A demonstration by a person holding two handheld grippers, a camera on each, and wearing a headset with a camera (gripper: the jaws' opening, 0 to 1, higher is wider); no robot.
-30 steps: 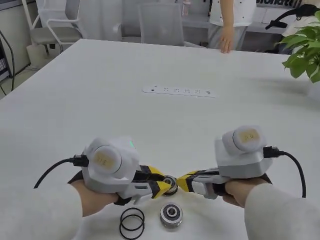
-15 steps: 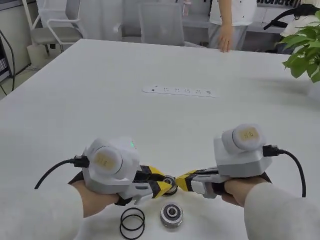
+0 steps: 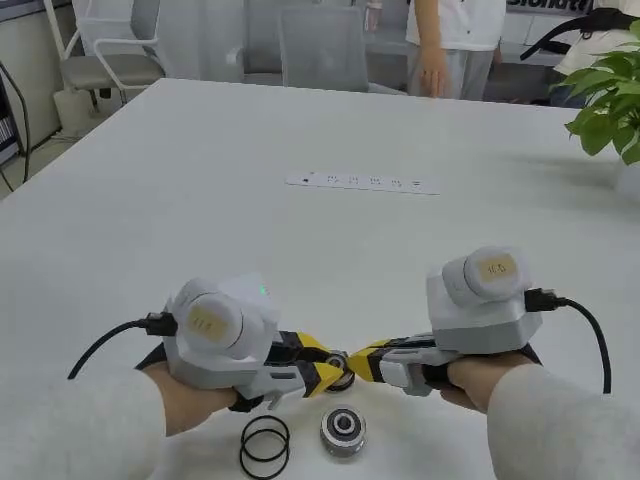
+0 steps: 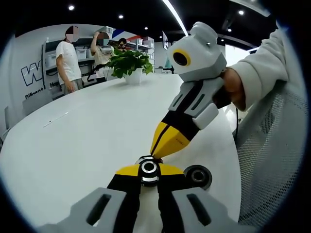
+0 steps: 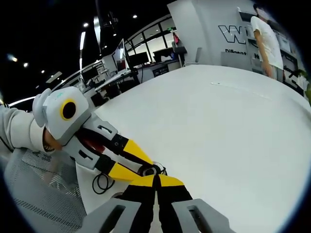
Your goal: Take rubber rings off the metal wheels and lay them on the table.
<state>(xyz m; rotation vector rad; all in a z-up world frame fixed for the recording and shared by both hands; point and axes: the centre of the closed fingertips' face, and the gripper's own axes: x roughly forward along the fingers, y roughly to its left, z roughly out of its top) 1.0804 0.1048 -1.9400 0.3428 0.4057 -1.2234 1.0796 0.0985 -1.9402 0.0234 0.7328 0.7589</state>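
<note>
My left gripper (image 3: 333, 371) is shut on a small metal wheel (image 4: 148, 171), holding it just above the white table (image 3: 300, 250). From the right, my right gripper (image 3: 358, 367) meets that wheel (image 5: 151, 170) with its jaws shut on the thin black rubber ring at the rim. In the left gripper view the right gripper's yellow tips (image 4: 157, 152) touch the wheel's far edge. A second metal wheel (image 3: 343, 430) lies flat on the table below the tips. Two loose black rubber rings (image 3: 264, 445) lie beside it on the left.
A white power strip (image 3: 360, 183) lies mid-table. A potted plant (image 3: 610, 100) stands at the right edge. Chairs (image 3: 320, 45) and a standing person (image 3: 445, 45) are beyond the far edge. Cables trail from both grippers.
Both grippers hold almost the same pose at the wheel. The person behind the table has stepped a little to the left.
</note>
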